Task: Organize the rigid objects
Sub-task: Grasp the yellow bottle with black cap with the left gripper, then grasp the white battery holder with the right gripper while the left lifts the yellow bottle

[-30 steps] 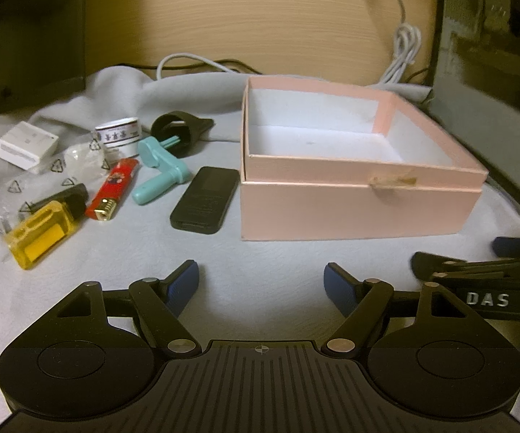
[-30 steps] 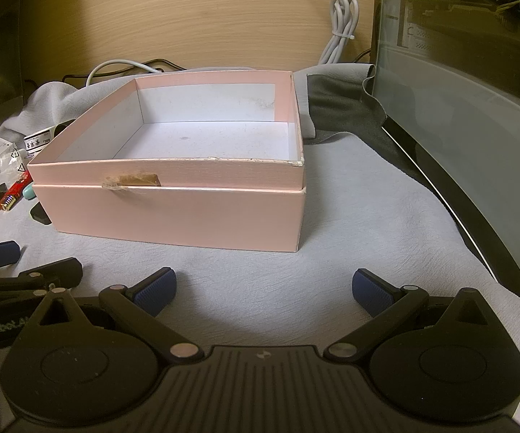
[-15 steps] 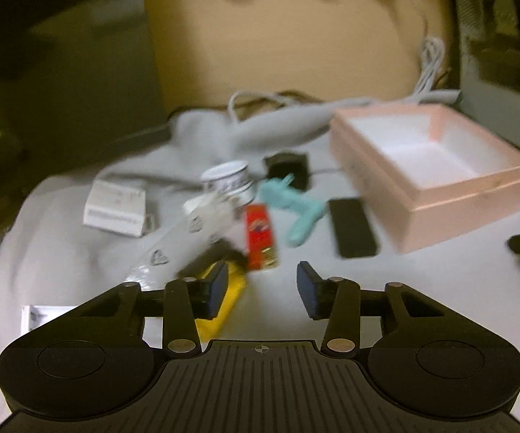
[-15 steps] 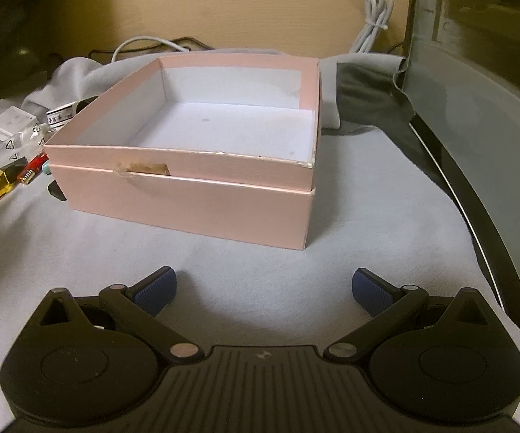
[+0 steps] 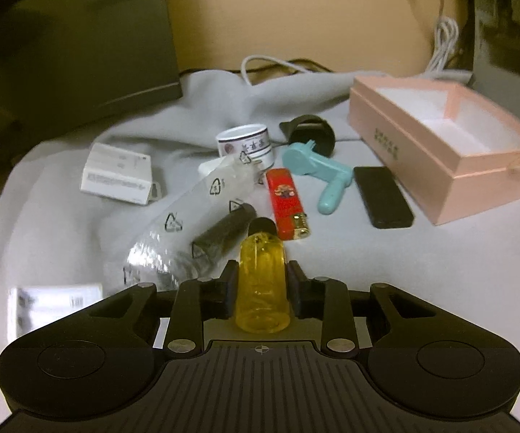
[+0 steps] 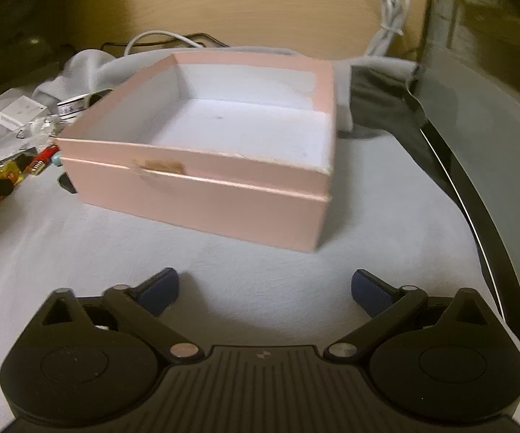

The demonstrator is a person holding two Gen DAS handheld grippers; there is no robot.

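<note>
Fingers (image 5: 231, 288) of the left gripper (image 5: 261, 290) are clamped on the yellow lighter (image 5: 261, 281), long axis pointed forward. Right gripper (image 6: 263, 288) is held spread, empty. Pink box (image 5: 491, 169) is seen far right of the left gripper, directly ahead of the right.

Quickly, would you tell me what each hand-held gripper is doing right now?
Left hand-held gripper: closed on the yellow lighter.
Right hand-held gripper: open, holding nothing, facing the pink box.
</note>
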